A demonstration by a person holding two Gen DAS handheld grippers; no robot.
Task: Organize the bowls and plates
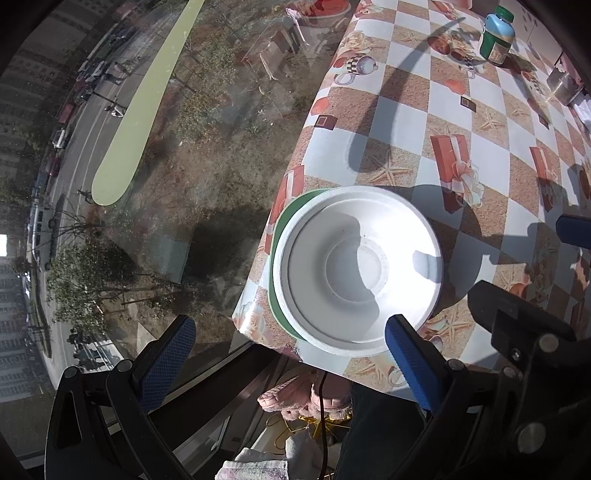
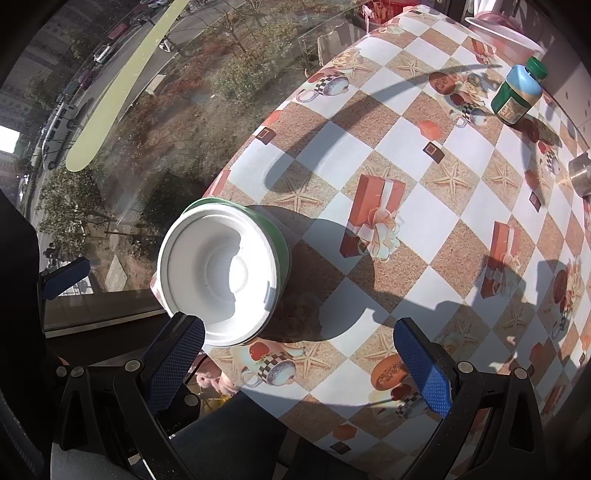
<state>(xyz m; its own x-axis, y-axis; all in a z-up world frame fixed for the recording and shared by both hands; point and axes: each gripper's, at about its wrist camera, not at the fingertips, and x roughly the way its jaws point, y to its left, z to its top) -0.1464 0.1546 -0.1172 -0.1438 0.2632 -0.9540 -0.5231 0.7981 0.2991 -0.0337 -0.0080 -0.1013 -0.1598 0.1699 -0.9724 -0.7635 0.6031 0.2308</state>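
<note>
White bowl (image 1: 356,269) nested on green plate (image 1: 286,225), lower centre of left wrist frame, at the near corner of the table (image 1: 424,122) by the window. Left gripper (image 1: 291,334): jaws spread wide, grasping nothing; right fingertip overlaps the bowl's near rim in view, contact uncertain. Right gripper (image 2: 299,338): jaws released, empty, bowl just beyond its left finger. Green-capped bottle (image 1: 496,35) upright, upper right.

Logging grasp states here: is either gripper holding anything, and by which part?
Nothing is held: left gripper and right gripper are open, clear of the white bowl.
</note>
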